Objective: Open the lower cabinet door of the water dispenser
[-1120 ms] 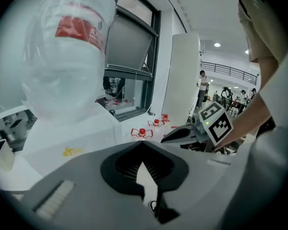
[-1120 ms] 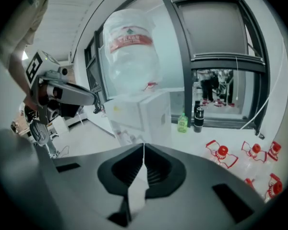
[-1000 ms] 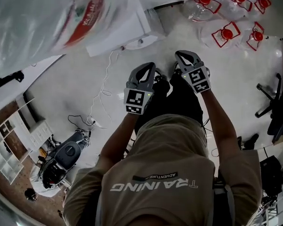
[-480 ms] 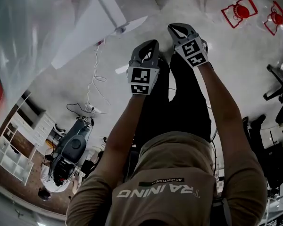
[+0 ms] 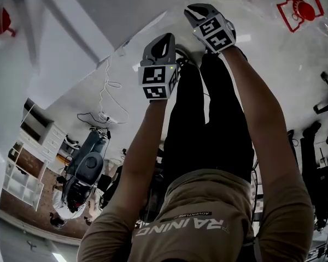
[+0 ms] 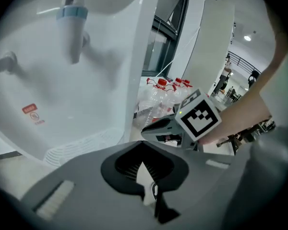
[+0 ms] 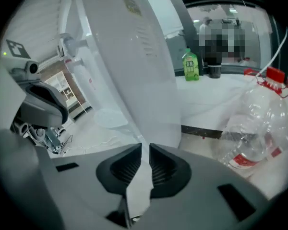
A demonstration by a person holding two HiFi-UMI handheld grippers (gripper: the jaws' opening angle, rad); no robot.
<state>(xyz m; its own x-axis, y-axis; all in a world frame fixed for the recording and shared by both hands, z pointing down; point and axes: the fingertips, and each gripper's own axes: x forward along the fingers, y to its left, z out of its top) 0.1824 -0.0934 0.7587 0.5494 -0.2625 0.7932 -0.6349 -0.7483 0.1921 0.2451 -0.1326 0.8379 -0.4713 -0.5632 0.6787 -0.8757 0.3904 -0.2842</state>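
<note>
1. Clear water bottles (image 5: 298, 7) with red caps lie on the floor (image 5: 273, 48) to the right of the water dispenser (image 5: 71, 37). The nearest one (image 7: 259, 123) is tilted just beside the dispenser's side wall.
2. A white cable (image 5: 106, 100) trails over the floor in front of the dispenser. A green bottle (image 7: 191, 66) stands on a ledge behind it.
3. Nothing stands between either gripper and the dispenser.
4. The dispenser (image 7: 134, 71) stands upright on the floor, long axis vertical. Its front shows a blue tap (image 6: 71, 20) above a ribbed drip tray (image 6: 81, 145).
5. The lower cabinet door lies below that tray, hidden behind the gripper's grey body; no view shows it clearly.
6. The left gripper (image 6: 143, 145) faces the tap recess, its jaws clenched tip to tip on nothing.
7. The right gripper (image 7: 145, 147) faces the dispenser's front corner, its jaws likewise pressed together and empty.
8. Both grippers (image 5: 163, 39) (image 5: 194, 9) are held side by side, close to the dispenser and apart from it.
</note>
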